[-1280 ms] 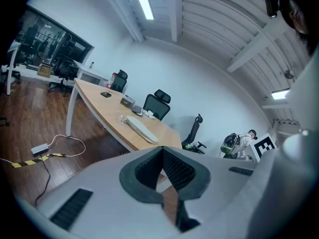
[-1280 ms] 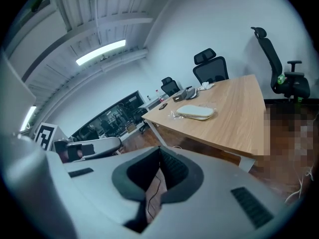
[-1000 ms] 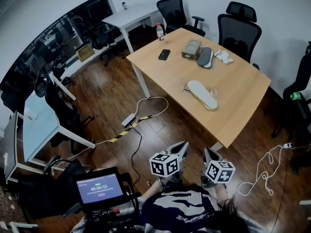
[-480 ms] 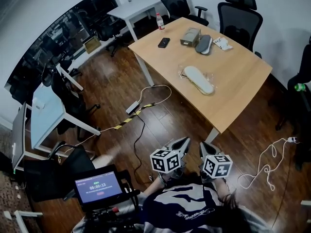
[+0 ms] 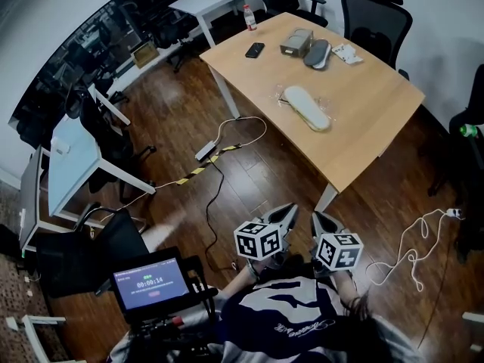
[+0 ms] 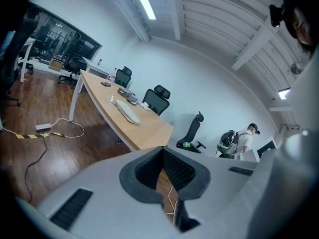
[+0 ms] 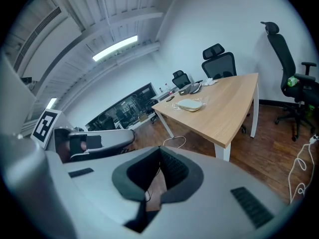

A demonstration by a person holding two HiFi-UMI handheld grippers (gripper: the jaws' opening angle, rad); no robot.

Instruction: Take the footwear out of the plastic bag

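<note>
A white slipper in a clear plastic bag (image 5: 306, 108) lies on the wooden table (image 5: 363, 134), well ahead of me. It also shows in the left gripper view as the bagged slipper (image 6: 127, 112) and in the right gripper view as the bagged slipper (image 7: 191, 104). My left gripper (image 5: 287, 212) and right gripper (image 5: 316, 219) are side by side close to my body, over the floor and short of the table's near corner. Both are shut with nothing between the jaws, as the left gripper (image 6: 162, 152) and the right gripper (image 7: 159, 152) show in their own views.
At the table's far end lie a grey slipper (image 5: 316, 53), a box (image 5: 296, 42), a phone (image 5: 255, 49), a bottle (image 5: 249, 17) and a white packet (image 5: 348, 52). Cables (image 5: 227, 146) and a white cord (image 5: 412, 248) cross the wooden floor. Office chairs (image 5: 376, 10) ring the table.
The table and floor cables now sit higher in the head view. Both grippers stay shut and side by side, and have shifted slightly along with my body.
</note>
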